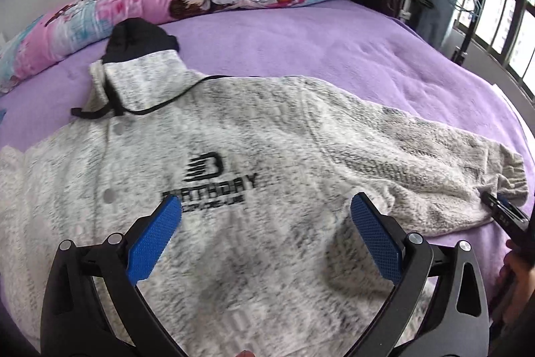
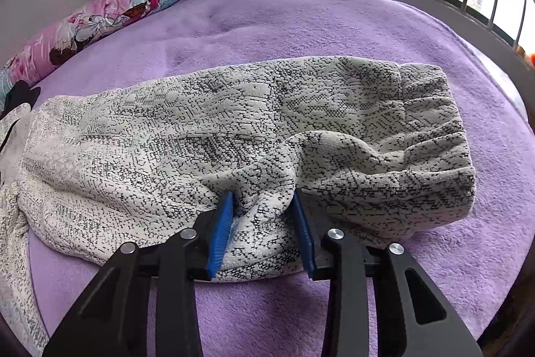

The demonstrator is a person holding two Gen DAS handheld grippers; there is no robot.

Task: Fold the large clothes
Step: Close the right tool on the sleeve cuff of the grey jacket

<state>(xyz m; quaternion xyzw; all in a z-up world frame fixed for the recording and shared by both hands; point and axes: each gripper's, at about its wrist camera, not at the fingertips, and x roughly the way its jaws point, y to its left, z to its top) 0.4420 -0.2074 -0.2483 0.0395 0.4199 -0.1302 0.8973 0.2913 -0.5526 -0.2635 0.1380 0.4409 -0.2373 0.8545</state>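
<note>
You're at the first fold: sleeve in, body not yet touched. Your right hand-held gripper (image 2: 262,206) has its blue pads on either side of a raised ridge of the sleeve (image 2: 254,122), near the cuff (image 2: 431,129). Cloth sits between the pads, but there's a gap, so I judge it as closing on the fold, not clamped yet.

Your left hand-held gripper (image 1: 264,216) hovers spread wide over the chest of the hoodie (image 1: 234,163), just near of the black logo (image 1: 214,179), pinching nothing.

Next move, my read: finish the pinch, lift the sleeve and carry it left across the chest. Use the left to pin the shoulder so the body doesn't drag.

Hoodie: grey-white marl fleece, thick, lying front-up and flat on the purple bed (image 1: 317,49). Hood (image 1: 140,39) points far, black lining showing, drawcord (image 1: 187,91) loose. Snap buttons run down the front. Cuff is gathered and bulky; expect it to spring back.
</note>
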